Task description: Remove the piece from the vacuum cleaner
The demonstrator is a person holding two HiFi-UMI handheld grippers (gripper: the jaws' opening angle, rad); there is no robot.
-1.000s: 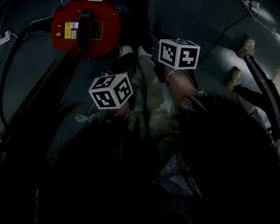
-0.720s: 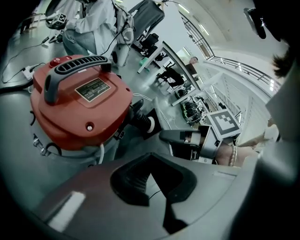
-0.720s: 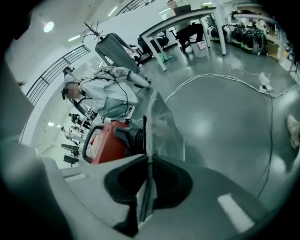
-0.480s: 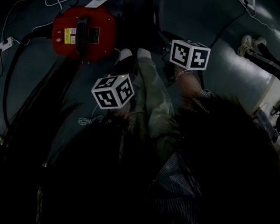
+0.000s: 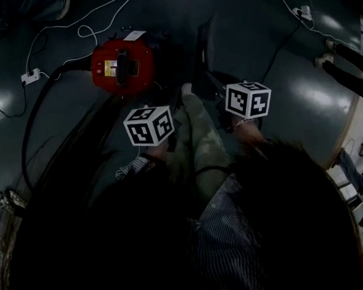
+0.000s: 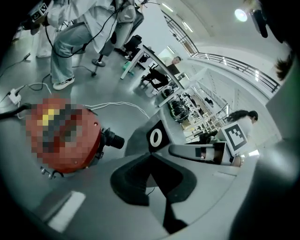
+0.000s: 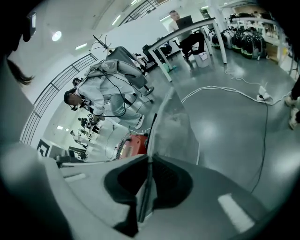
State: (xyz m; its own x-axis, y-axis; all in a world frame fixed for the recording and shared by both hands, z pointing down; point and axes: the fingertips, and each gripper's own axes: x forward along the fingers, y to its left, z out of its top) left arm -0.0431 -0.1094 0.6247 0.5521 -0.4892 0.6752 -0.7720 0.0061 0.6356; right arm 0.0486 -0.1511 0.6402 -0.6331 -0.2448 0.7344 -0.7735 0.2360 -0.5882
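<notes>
Shallow hold on the piece [image 7: 171,126], already off the vacuum cleaner [image 5: 122,68].
Flat, grey, upright in the air, well apart from the red machine on the floor [image 5: 286,68]. Clamped narrow on its lower edge by the right hand-held gripper [image 7: 149,159]; the left hand-held gripper [image 6: 150,158] narrow too, seemingly on the same edge. Likely fault: slip or twist out of so thin a pinch, then a drop onto hard floor. Further snag risk from the white cable [image 5: 84,29] lying nearby.

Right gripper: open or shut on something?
The right gripper is shut on a thin grey piece: in its own view the jaws close on both faces, and the piece sticks out ahead.
</notes>
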